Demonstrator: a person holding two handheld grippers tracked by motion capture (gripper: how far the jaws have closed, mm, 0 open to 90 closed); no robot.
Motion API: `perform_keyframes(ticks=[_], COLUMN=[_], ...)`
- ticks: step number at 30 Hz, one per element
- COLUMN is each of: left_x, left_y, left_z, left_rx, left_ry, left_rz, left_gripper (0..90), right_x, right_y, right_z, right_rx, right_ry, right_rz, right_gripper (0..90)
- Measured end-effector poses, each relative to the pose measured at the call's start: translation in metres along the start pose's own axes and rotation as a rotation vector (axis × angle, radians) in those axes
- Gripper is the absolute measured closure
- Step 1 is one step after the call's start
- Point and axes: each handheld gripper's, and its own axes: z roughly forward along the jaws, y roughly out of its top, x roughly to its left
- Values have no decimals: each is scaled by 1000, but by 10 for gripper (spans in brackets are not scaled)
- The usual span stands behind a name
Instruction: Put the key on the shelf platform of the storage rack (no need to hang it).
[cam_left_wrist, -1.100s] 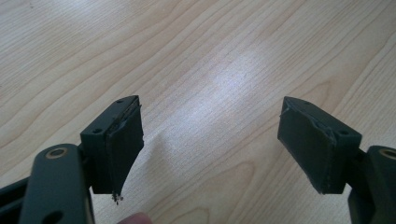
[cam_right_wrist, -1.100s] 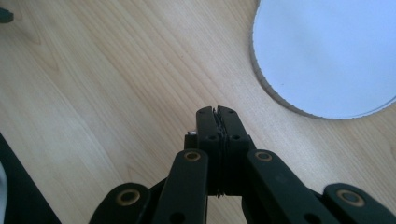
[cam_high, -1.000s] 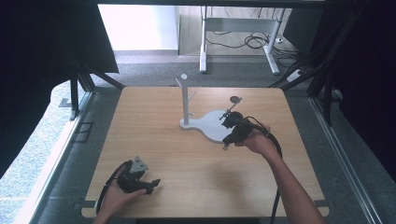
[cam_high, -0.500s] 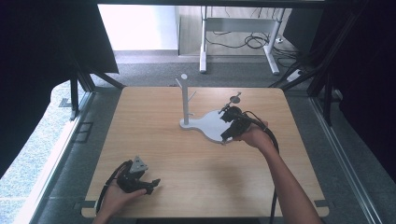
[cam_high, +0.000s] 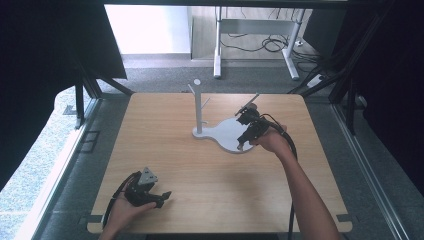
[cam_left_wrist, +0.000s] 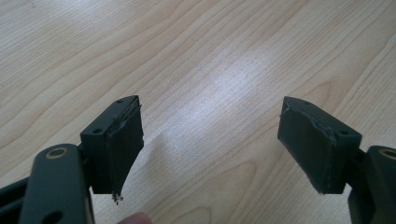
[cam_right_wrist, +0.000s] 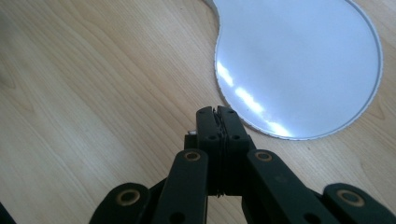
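Note:
A white stand rests on the wooden table, a thin post (cam_high: 198, 107) with short pegs rising from a flat white base (cam_high: 225, 136). My right gripper (cam_high: 241, 145) hovers over the round right end of that base, jaws pressed together with nothing visible between them. In the right gripper view the shut tips (cam_right_wrist: 218, 111) point down at the near rim of the white base (cam_right_wrist: 299, 60). A thin grey rod (cam_high: 249, 102) sticks out behind this gripper. My left gripper (cam_high: 163, 195) rests at the table's front left, open. Its black pads (cam_left_wrist: 122, 140) stand wide apart over bare wood.
The wooden table (cam_high: 165, 145) has dark curtains to the left and right. Grey carpet and a white desk frame (cam_high: 255, 42) with cables lie beyond its far edge. A cable trails from the right gripper along the forearm (cam_high: 300, 185).
The right hand has shifted a little to the left and toward the far side over the white base, jaws still shut. The left gripper has stayed put.

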Motion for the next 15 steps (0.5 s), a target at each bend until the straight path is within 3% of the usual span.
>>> perform_keyframes(ticks=[15], left_x=[0], left_y=[0], left_z=[0], left_rx=[0], left_ry=[0], left_rz=[8], left_gripper=[225], right_x=[-5], right_y=[7], right_z=[1], right_rx=[4], right_ry=[-17], right_rz=[12], right_gripper=[898])
